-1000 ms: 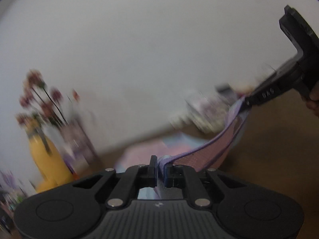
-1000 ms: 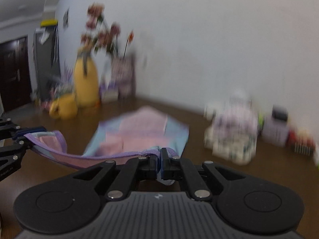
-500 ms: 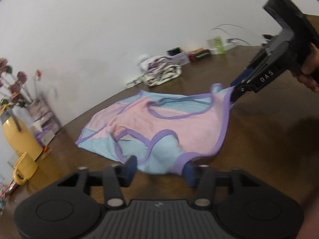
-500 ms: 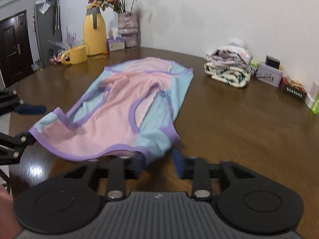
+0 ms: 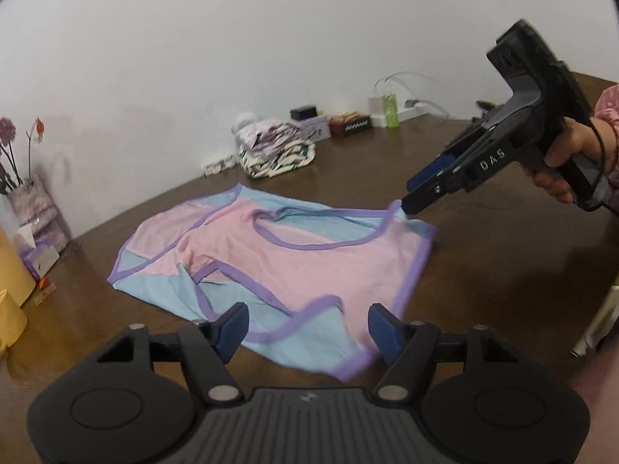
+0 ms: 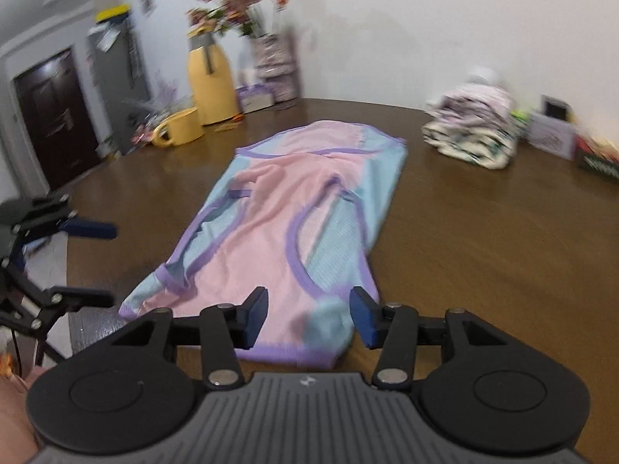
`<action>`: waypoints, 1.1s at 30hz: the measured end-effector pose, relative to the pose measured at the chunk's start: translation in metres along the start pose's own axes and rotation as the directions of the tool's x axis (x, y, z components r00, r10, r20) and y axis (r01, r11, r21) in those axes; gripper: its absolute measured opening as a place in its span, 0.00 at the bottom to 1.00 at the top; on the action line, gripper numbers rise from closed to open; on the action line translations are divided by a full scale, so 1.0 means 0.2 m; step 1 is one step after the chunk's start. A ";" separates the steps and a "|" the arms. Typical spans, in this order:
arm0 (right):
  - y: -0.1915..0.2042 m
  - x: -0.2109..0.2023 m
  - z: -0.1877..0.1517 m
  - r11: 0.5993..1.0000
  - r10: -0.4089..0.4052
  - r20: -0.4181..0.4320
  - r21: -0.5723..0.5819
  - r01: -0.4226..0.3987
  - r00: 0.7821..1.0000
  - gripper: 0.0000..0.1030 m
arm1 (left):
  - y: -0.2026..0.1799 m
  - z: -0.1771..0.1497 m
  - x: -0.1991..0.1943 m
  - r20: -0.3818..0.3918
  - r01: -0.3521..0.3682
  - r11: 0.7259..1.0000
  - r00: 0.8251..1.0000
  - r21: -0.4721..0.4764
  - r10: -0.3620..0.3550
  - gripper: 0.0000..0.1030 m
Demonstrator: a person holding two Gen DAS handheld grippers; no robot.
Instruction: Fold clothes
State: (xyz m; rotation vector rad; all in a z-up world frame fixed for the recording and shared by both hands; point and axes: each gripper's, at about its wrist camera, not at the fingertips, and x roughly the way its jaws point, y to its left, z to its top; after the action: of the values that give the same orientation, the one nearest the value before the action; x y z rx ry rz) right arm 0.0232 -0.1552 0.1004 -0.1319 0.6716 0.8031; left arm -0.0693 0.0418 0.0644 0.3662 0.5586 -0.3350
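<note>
ITEM: pink-and-pale-blue knit garment w/ purple binding, laid flat on dark brown wooden worktop, stretched lengthwise away from both sets of jaws.

CHANGE vs. a sec. earlier: both jaws were clamped on the garment's near edge, cloth held up taut betw. them; half a sec. back it was draped on the worktop w/ jaws parting. Garment released, spread out.

L. gripper: jaws have just been opening, stood well apart. Near corner of the garment lay betw. the blue pads, neither pad pressing on it. Holding nothing.

R. gripper: jaws have just been opening, abt. half spread. Near hem lay betw. and just ahead of the pads, untouched by them. Holding nothing. In the left wrist view its tip hung just beside the garment's far-right corner; contact there not clear.

OTHER: folded patterned cloth pile well beyond the jaws, to the right; yellow jug and yellow mug far left, all apart from the garment.

ASSESSMENT: lay-out step appears done; no fold made yet. Prob. next: re-grip two corners or one side edge, carry it over. Centre was rumpled, so the fold may come out uneven.
</note>
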 end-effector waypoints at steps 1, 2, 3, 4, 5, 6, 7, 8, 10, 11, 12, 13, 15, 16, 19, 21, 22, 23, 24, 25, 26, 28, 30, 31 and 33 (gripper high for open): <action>0.01 0.04 0.04 0.999 0.006 -0.018 -0.034 -0.007 1.000 0.46 | 0.00 0.03 0.03 -0.012 0.010 1.000 1.000 0.007 -0.010 0.65; 0.03 0.08 0.07 0.998 0.011 -0.037 -0.068 -0.014 0.999 0.46 | 0.00 0.05 0.06 -0.027 0.023 1.000 0.999 0.017 -0.022 0.64; 0.04 0.12 0.10 0.995 0.012 -0.063 -0.095 -0.018 0.998 0.46 | 0.00 0.07 0.10 -0.046 0.038 0.999 0.998 0.032 -0.036 0.64; 0.04 0.16 0.13 0.992 0.012 -0.091 -0.123 -0.023 0.996 0.46 | 0.00 0.09 0.14 -0.065 0.053 0.997 0.997 0.048 -0.050 0.64; 0.04 0.20 0.15 0.988 0.014 -0.124 -0.148 -0.032 0.992 0.46 | 0.00 0.10 0.18 -0.086 0.070 0.996 0.994 0.063 -0.064 0.62; 0.03 0.23 0.16 0.987 0.020 -0.150 -0.156 -0.043 0.989 0.46 | 0.00 0.11 0.21 -0.109 0.090 0.993 0.991 0.073 -0.081 0.60; 0.02 0.25 0.18 0.985 0.027 -0.175 -0.163 -0.055 0.984 0.46 | 0.00 0.12 0.23 -0.134 0.112 0.991 0.986 0.079 -0.101 0.59; 0.00 0.27 0.18 0.984 0.041 -0.197 -0.160 -0.074 0.980 0.46 | 0.01 0.12 0.26 -0.157 0.129 0.988 0.981 0.084 -0.115 0.52; -0.03 0.30 0.19 0.982 0.078 -0.241 -0.150 -0.117 0.967 0.43 | 0.02 0.11 0.31 -0.202 0.146 0.986 0.971 0.086 -0.126 0.33; -0.05 0.31 0.19 0.980 0.105 -0.266 -0.136 -0.146 0.958 0.42 | 0.03 0.11 0.32 -0.226 0.155 0.985 0.965 0.079 -0.134 0.22; -0.06 0.32 0.19 0.978 0.125 -0.285 -0.124 -0.165 0.950 0.40 | 0.05 0.10 0.33 -0.250 0.169 0.984 0.957 0.062 -0.148 0.18; -0.08 0.32 0.19 0.977 0.143 -0.303 -0.112 -0.184 0.942 0.40 | 0.07 0.09 0.34 -0.269 0.176 0.983 0.950 0.049 -0.157 0.18; -0.10 0.33 0.18 0.974 0.155 -0.327 -0.107 -0.199 0.932 0.38 | 0.10 0.07 0.33 -0.293 0.176 0.984 0.943 0.034 -0.158 0.18; -0.11 0.33 0.17 0.973 0.162 -0.338 -0.105 -0.208 0.927 0.38 | 0.11 0.06 0.32 -0.298 0.172 0.985 0.942 0.031 -0.155 0.18; -0.15 0.33 0.17 0.968 0.189 -0.374 -0.084 -0.236 0.908 0.37 | 0.13 0.06 0.32 -0.305 0.170 0.985 0.939 0.013 -0.158 0.21; -0.16 0.34 0.18 0.963 0.207 -0.393 -0.078 -0.257 0.896 0.34 | 0.14 0.08 0.33 -0.308 0.176 0.984 0.937 0.007 -0.165 0.25; -0.16 0.35 0.19 0.960 0.218 -0.402 -0.077 -0.270 0.889 0.28 | 0.14 0.09 0.34 -0.312 0.179 0.984 0.935 0.007 -0.168 0.25; -0.16 0.36 0.20 0.956 0.227 -0.409 -0.078 -0.282 0.884 0.26 | 0.13 0.10 0.36 -0.321 0.181 0.983 0.932 0.011 -0.168 0.25; -0.15 0.36 0.21 0.952 0.236 -0.417 -0.080 -0.295 0.878 0.23 | 0.13 0.11 0.37 -0.332 0.184 0.983 0.928 0.017 -0.168 0.25; -0.14 0.36 0.22 0.948 0.241 -0.425 -0.090 -0.306 0.873 0.21 | 0.12 0.11 0.38 -0.342 0.187 0.982 0.925 0.023 -0.168 0.25; -0.13 0.36 0.22 0.944 0.242 -0.431 -0.101 -0.314 0.869 0.21 | 0.12 0.11 0.39 -0.350 0.191 0.981 0.921 0.026 -0.170 0.24; -0.12 0.35 0.22 0.937 0.244 -0.445 -0.121 -0.328 0.862 0.19 | 0.11 0.11 0.40 -0.360 0.201 0.979 0.916 0.023 -0.179 0.16; -0.12 0.33 0.22 0.932 0.241 -0.456 -0.138 -0.336 0.856 0.14 | 0.12 0.11 0.39 -0.363 0.207 0.978 0.913 0.015 -0.187 0.10; -0.12 0.32 0.21 0.930 0.238 -0.461 -0.146 -0.337 0.855 0.14 | 0.12 0.11 0.39 -0.361 0.206 0.978 0.913 0.010 -0.189 0.09; -0.13 0.30 0.21 0.927 0.233 -0.463 -0.158 -0.339 0.855 0.14 | 0.13 0.11 0.37 -0.356 0.206 0.979 0.914 -0.006 -0.195 0.07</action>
State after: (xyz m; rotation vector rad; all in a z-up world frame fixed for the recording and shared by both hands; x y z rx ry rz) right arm 0.0925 -0.1208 0.0942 -0.4471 1.0377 1.1612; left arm 0.0107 0.0402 0.0454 0.4037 0.9513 -0.4805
